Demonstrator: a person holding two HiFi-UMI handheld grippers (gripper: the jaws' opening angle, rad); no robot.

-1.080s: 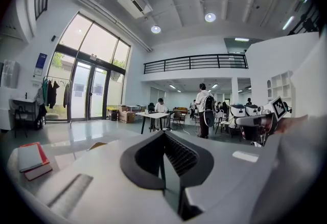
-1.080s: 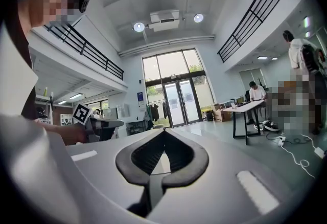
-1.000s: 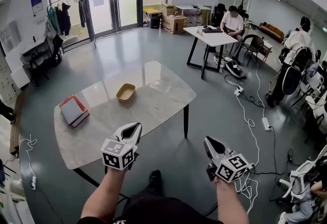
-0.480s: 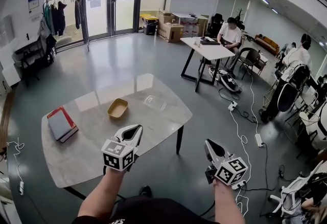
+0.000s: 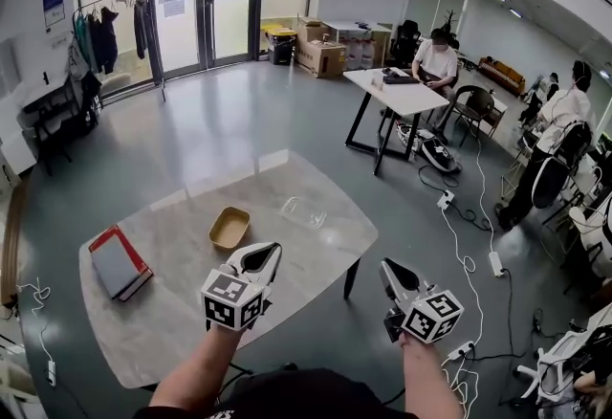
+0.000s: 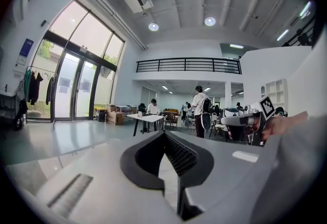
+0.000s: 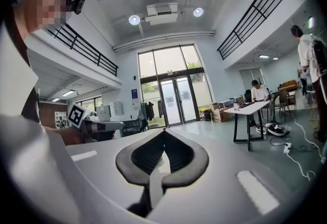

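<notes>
The left gripper (image 5: pixel 269 254) is being held above the near edge of the table (image 5: pixel 182 312), jaws closed on nothing, with the yellow tray (image 5: pixel 229 228) lying nearest ahead of it. The right gripper (image 5: pixel 386 268) is being held over the floor beside the table, jaws likewise pressed together and empty.

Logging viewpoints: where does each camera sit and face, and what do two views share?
Head view: on the head, steeply down at the table; forearms, left gripper, right gripper show.
Left gripper view: on that gripper, along its shut jaws toward the white desk; right gripper at right.
Right gripper view: on that gripper, along its shut jaws toward the glass doors; left gripper at left.
Both gripper views share the white desk.
</notes>
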